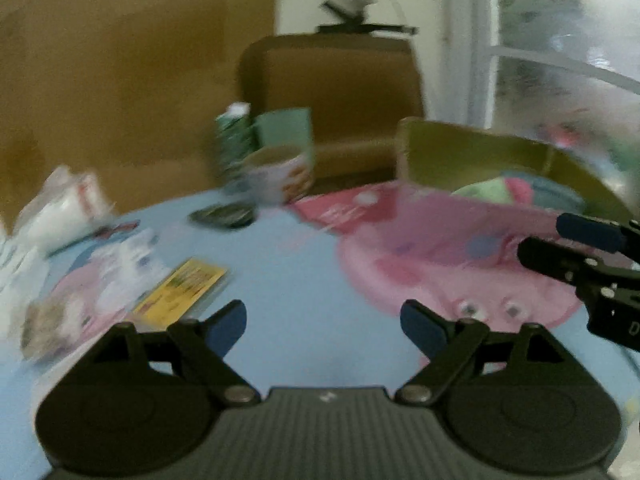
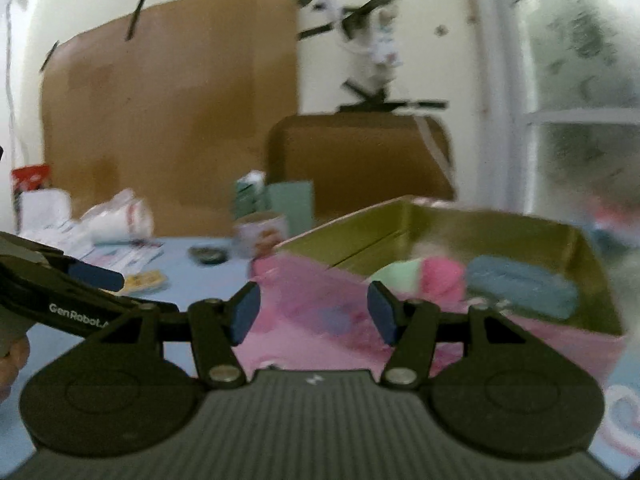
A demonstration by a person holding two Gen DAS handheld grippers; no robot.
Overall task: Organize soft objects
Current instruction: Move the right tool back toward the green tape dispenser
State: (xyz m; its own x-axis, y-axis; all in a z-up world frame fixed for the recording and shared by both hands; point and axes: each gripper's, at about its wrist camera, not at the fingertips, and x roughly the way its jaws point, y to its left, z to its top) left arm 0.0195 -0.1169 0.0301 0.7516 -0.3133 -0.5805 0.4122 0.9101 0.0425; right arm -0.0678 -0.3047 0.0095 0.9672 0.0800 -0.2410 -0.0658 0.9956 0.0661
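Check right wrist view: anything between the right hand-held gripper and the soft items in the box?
Yes: the pink cloth lies across that stretch, in front of the open box holding the soft items.

The left wrist view looks forward and down over the counter [image 1: 288, 280], close to it, with the box [image 1: 480, 152] at its right. The right wrist view looks more level, near the box [image 2: 440, 232]. Both views share the box, the cup [image 1: 280, 176] [image 2: 262, 236] and the wall behind.
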